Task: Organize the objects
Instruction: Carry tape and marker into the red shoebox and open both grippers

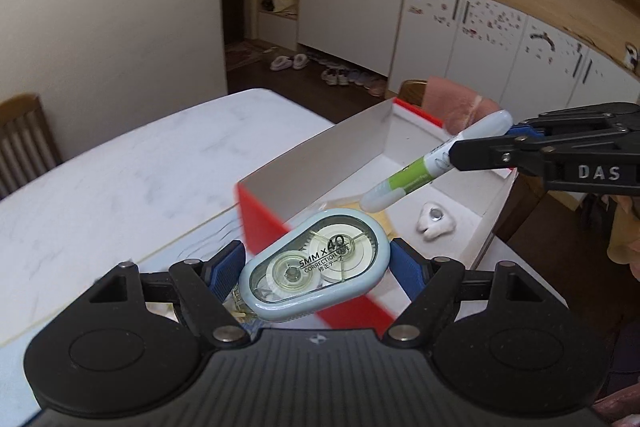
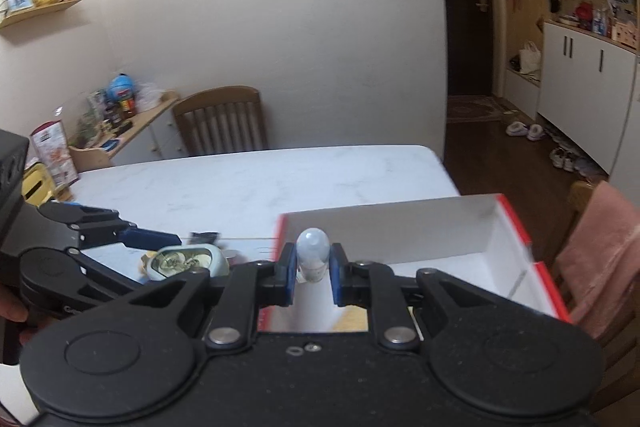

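Observation:
My left gripper [image 1: 318, 263] is shut on a pale blue correction tape dispenser [image 1: 316, 265] and holds it over the near corner of a red box with a white inside [image 1: 352, 143]. My right gripper [image 2: 313, 269] is shut on a white and green marker pen [image 1: 432, 169], held tilted above the box's inside; in the right wrist view the pen [image 2: 313, 253] points straight away. A small white object with a shiny centre [image 1: 435, 223] lies on the box floor. In the right wrist view the left gripper [image 2: 160, 247] holds the dispenser [image 2: 186, 261] at the left.
The box stands on a white marble table [image 1: 120, 179]. Wooden chairs stand at the table: one [image 2: 222, 125] at the far side, one with a pink cloth [image 2: 600, 247] to the right of the box. Cabinets and shoes lie beyond.

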A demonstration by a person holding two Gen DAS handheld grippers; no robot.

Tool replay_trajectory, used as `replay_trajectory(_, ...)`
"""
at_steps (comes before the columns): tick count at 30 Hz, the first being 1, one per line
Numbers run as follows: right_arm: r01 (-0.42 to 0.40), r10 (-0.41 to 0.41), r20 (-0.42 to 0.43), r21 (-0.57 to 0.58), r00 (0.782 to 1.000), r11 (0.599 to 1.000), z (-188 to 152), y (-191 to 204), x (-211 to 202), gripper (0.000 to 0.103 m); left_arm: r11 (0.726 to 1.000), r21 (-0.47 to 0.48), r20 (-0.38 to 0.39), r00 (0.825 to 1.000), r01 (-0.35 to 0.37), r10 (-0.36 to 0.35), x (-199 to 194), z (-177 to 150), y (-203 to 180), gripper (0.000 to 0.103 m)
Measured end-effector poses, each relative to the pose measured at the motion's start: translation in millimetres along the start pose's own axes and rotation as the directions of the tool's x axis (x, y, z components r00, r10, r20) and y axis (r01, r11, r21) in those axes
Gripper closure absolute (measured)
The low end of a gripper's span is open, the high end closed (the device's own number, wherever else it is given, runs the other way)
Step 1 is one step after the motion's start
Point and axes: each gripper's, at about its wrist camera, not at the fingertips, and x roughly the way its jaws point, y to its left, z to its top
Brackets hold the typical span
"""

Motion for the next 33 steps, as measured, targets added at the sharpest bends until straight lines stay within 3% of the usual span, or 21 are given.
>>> replay_trajectory(10, 0.079, -0.079, -0.026, 0.029, 0.997, 0.996, -8, -67, 14, 0.087, 0.996, 0.089, -0.065, 0.998, 0.03, -0.025, 64, 39, -53, 0.025)
replay_trajectory(17, 0.126, -0.122, -0.077, 0.05, 0.99, 0.991, -18, -104, 45, 0.087, 0.982, 0.186, -0.105, 0.994, 0.005, 0.015, 111, 46, -83, 0.025)
replay_trajectory(33, 0.099, -0.103, -0.163, -0.033, 0.981, 0.995, -35, -115, 79, 0.087, 0.977, 0.213, -0.271, 0.96, -0.009, 0.068, 183, 41, -78, 0.025)
